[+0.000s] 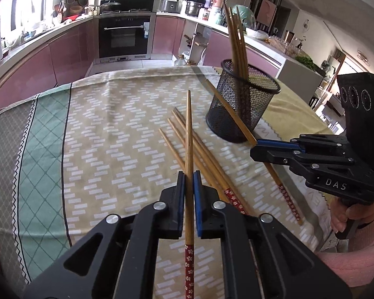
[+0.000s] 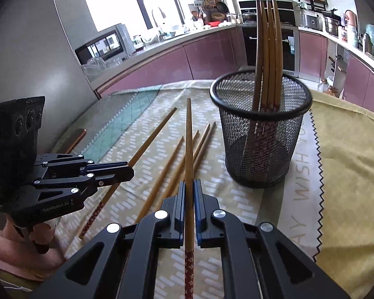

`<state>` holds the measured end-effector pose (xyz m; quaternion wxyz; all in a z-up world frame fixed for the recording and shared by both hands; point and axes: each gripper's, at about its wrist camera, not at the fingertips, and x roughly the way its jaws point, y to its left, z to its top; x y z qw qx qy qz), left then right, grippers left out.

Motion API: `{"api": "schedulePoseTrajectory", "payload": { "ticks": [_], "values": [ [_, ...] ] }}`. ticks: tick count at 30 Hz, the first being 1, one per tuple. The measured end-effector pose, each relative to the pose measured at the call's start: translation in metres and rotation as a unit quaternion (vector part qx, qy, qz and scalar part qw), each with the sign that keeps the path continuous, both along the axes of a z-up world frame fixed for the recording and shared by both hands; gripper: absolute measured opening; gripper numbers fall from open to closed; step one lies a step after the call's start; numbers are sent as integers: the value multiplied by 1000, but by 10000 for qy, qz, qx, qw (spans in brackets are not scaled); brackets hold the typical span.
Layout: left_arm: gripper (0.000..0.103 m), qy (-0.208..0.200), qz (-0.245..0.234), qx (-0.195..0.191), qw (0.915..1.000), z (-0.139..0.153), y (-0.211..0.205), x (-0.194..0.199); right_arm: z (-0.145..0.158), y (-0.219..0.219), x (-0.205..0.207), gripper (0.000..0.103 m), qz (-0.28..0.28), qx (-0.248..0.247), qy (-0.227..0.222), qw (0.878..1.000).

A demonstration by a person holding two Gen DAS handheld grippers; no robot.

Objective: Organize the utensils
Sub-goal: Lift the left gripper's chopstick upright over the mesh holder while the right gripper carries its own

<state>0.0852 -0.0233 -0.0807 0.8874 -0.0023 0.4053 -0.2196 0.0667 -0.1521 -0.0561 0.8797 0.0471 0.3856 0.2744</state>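
Observation:
My left gripper is shut on a bamboo chopstick with a red flowered end, held off the tablecloth and pointing away from me. In the right wrist view, my right gripper is shut on a second such chopstick. Each gripper also shows in the other's view: the right gripper at the right, the left gripper at the left. A black mesh cup stands ahead with several chopsticks upright in it. Several loose chopsticks lie between the grippers and the cup.
A patterned tablecloth covers the table, and a yellow mat lies under and right of the cup. A hand in a pink sleeve holds the right gripper. Pink kitchen cabinets and an oven stand beyond the table's far edge.

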Motion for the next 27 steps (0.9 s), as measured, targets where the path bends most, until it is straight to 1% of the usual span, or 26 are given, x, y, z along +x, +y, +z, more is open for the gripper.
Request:
{"api": "schedulePoseTrajectory", "payload": {
  "ticks": [6, 13, 27],
  "values": [
    [8, -105, -78, -253, 9996, 17, 4, -4, 20, -11, -8, 6, -44, 276, -250, 9993],
    [8, -249, -158, -501, 9983, 35, 7, -9, 37, -24, -14, 6, -178, 491, -468, 9975],
    [8, -584, -223, -835, 9945, 67, 14, -15, 59, -44, -15, 6, -367, 638, -778, 9943]
  ]
}}
